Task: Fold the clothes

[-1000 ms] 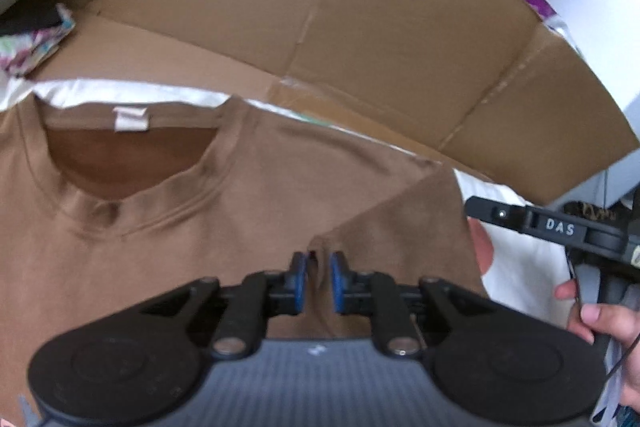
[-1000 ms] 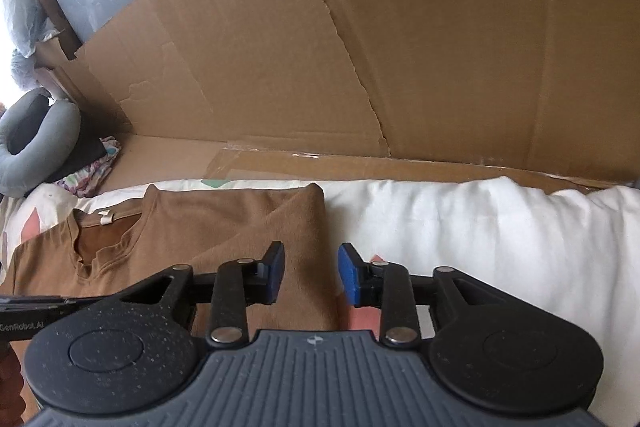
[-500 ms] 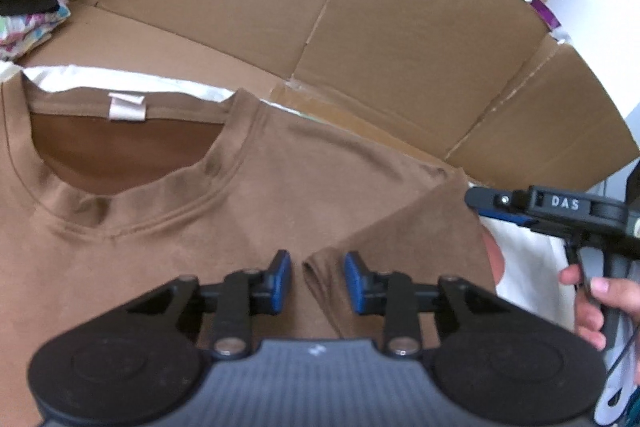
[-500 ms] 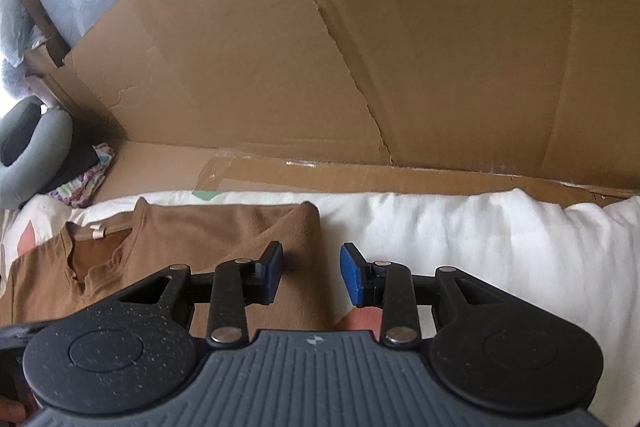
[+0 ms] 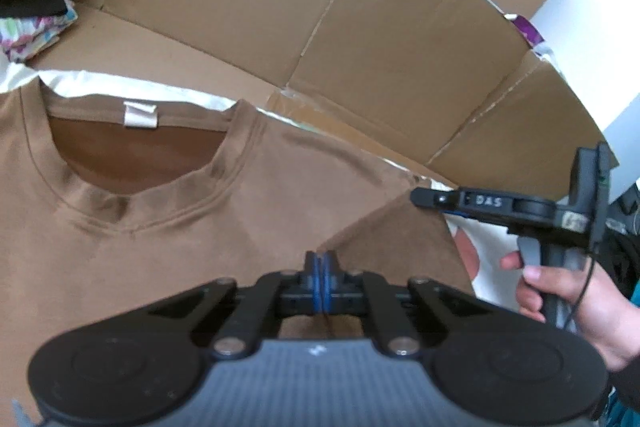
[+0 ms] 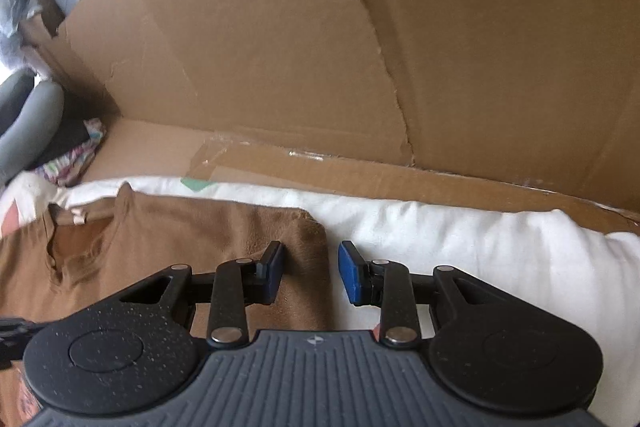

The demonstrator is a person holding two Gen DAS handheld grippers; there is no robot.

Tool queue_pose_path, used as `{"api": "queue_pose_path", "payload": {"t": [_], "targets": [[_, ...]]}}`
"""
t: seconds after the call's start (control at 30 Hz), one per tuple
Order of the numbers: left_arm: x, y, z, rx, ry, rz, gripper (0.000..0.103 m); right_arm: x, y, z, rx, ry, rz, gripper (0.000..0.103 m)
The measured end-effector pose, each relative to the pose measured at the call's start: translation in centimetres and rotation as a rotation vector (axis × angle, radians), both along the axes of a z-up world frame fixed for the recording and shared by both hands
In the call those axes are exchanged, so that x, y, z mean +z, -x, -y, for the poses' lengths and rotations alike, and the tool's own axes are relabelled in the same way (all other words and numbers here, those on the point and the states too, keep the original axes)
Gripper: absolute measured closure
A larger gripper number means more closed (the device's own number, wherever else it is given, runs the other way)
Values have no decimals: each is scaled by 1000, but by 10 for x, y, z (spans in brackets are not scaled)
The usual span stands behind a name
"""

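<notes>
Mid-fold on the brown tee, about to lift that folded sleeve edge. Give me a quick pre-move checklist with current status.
1. Left gripper shut: ok, pads together over the folded sleeve; whether fabric is caught between them, cannot tell.
2. Right gripper gripping: not ok, jaws closing but still apart, straddling the brown T-shirt side edge.
3. Sleeve folded inward onto the shirt body: ok.
4. Collar lying flat, label showing: ok, slight puckers only.
5. Shirt on the white bedding, clear of the cardboard: ok.
6. Lower hem position: cannot tell, out of view.
</notes>
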State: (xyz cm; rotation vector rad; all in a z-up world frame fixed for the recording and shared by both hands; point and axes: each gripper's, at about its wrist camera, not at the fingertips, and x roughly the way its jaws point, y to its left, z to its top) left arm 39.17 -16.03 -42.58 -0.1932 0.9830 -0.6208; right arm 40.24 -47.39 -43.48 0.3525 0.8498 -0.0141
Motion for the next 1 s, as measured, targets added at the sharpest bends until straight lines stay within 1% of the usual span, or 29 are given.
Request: {"api": "queue_pose_path", "payload": {"t": [0.03, 0.13, 0.23, 0.3, 0.37, 0.47, 0.5, 0.57, 0.6, 0.63, 0.77, 0.83, 0.93, 1.0], "targets": [[1, -1, 1, -1, 0, 1, 101, -1, 0, -1, 7, 5, 2, 82], [4, -2, 4, -3, -1, 6, 101, 0, -2, -5, 37, 40, 1, 94], [7, -2, 7, 0, 3, 12, 102, 5, -4, -10, 59, 96, 1, 97], [7, -1, 9, 7, -5, 21, 101, 10, -3, -12, 51, 123, 3, 98], [3, -2, 12, 13, -38, 30, 102, 10, -5, -16, 61, 160, -6, 97], [-11, -9, 16, 20, -80, 11, 102, 5, -11, -14, 62, 160, -34, 95], [-14, -11, 17, 20, -87, 8, 101, 5, -12, -11, 55, 148, -38, 90], [-17, -13, 16, 21, -85, -1, 101, 9, -9, 0, 41, 90, -31, 88], [-17, -13, 15, 24, -78, -6, 101, 13, -6, 4, 36, 71, -24, 78], [-18, -13, 14, 25, -72, -9, 101, 17, -2, 8, 30, 60, -16, 74], [-20, -17, 11, 34, -57, -18, 101, 32, 21, 20, 32, -15, -1, 72], [-19, -18, 11, 39, -50, -20, 101, 37, 37, 21, 39, -36, 1, 71], [-20, -20, 12, 37, -59, -32, 100, 36, 62, 17, 53, -52, -13, 71], [-20, -21, 13, 36, -66, -44, 95, 33, 80, 11, 66, -30, -29, 71]]}}
